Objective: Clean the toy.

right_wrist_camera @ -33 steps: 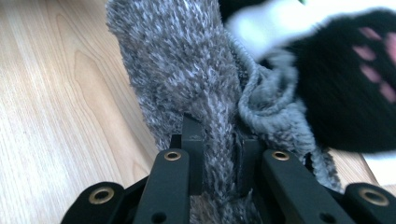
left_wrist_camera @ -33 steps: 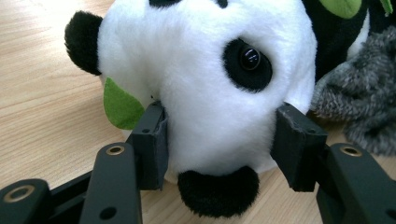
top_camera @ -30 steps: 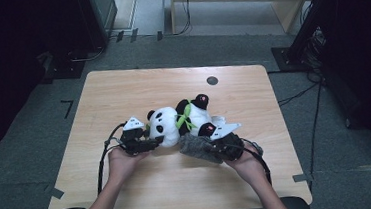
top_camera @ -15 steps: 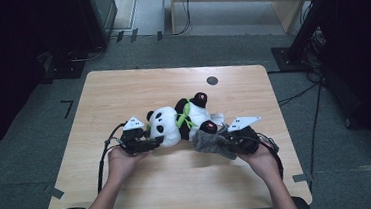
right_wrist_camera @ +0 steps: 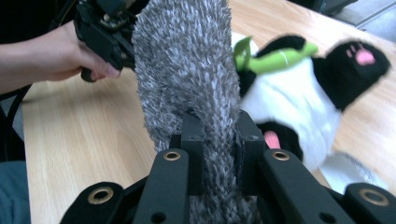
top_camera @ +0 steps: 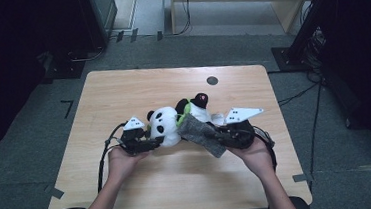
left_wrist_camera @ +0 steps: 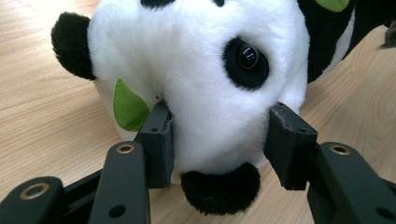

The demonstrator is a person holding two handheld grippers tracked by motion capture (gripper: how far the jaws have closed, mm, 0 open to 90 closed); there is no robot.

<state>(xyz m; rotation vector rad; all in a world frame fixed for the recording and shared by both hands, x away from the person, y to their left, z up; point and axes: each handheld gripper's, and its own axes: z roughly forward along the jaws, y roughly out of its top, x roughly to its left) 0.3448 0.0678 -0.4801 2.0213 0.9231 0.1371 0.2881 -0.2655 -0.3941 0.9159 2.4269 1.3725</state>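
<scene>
A black-and-white panda plush [top_camera: 194, 111] with a green scarf lies on the wooden table [top_camera: 122, 94], its head [top_camera: 164, 127] toward the left. My left gripper [top_camera: 144, 142] is shut on that head [left_wrist_camera: 205, 70]; in the left gripper view the two pads [left_wrist_camera: 161, 140] press into the white fur on both sides, just above a black ear. My right gripper [top_camera: 228, 133] is shut on a grey fuzzy cloth [top_camera: 201, 132], which it holds up off the table. In the right gripper view this cloth [right_wrist_camera: 187, 70] rises between the pinched fingers [right_wrist_camera: 194, 140], in front of the panda's body [right_wrist_camera: 299, 98].
A small black round mark [top_camera: 212, 80] sits near the table's far edge. A pale crumpled piece [right_wrist_camera: 350, 172] lies by the panda's foot. Dark equipment and cables stand on the floor around the table. The person's left hand [right_wrist_camera: 56, 51] shows in the right gripper view.
My right gripper has shifted to the right and risen, carrying the grey cloth up with it. The left gripper and the panda's head have stayed put.
</scene>
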